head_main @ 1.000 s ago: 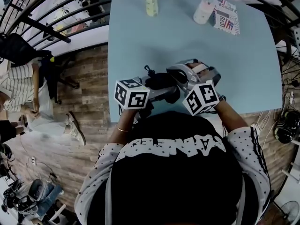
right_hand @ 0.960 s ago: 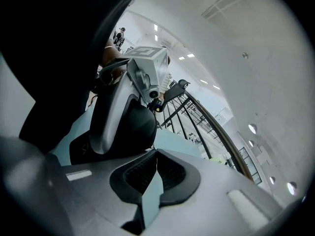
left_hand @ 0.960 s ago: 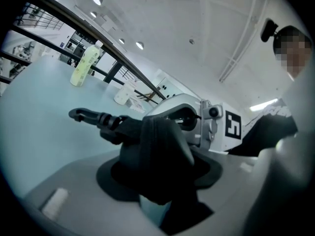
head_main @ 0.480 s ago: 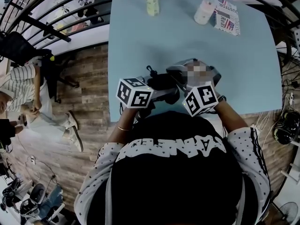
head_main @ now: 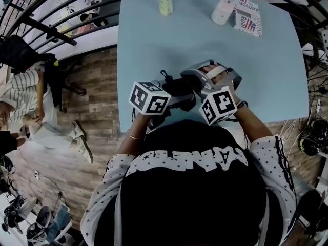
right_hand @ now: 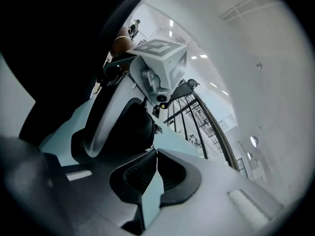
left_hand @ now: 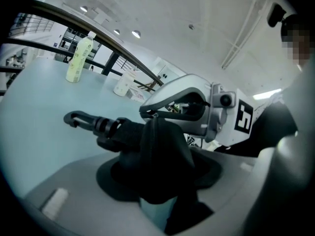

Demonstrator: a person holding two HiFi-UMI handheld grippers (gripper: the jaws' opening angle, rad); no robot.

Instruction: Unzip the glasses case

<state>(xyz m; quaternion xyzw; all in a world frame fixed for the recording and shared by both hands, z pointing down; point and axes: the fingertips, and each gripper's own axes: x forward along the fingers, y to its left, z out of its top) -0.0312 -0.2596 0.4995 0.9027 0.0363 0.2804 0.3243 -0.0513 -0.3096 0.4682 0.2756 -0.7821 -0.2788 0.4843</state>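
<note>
Pale blue flat counter (head_main: 154, 40) fills the head view, and you lean over its near edge. Your left tongs (left_hand: 157, 181) are clamped shut on the soft black fabric glasses case (left_hand: 165, 141), which sits between both tools over the near part of the counter. Your right tongs (right_hand: 153, 150) are closed with the tips together, right up against the case. You can't tell whether a zip pull is pinched there. Printed flag-pattern packet (head_main: 248, 15), pale green plastic bottle (head_main: 164, 0) and white cylindrical container (head_main: 223, 10) sit well apart at the far edge. Small black plastic snap clip (left_hand: 78, 119) sticks out from the case's end.
</note>
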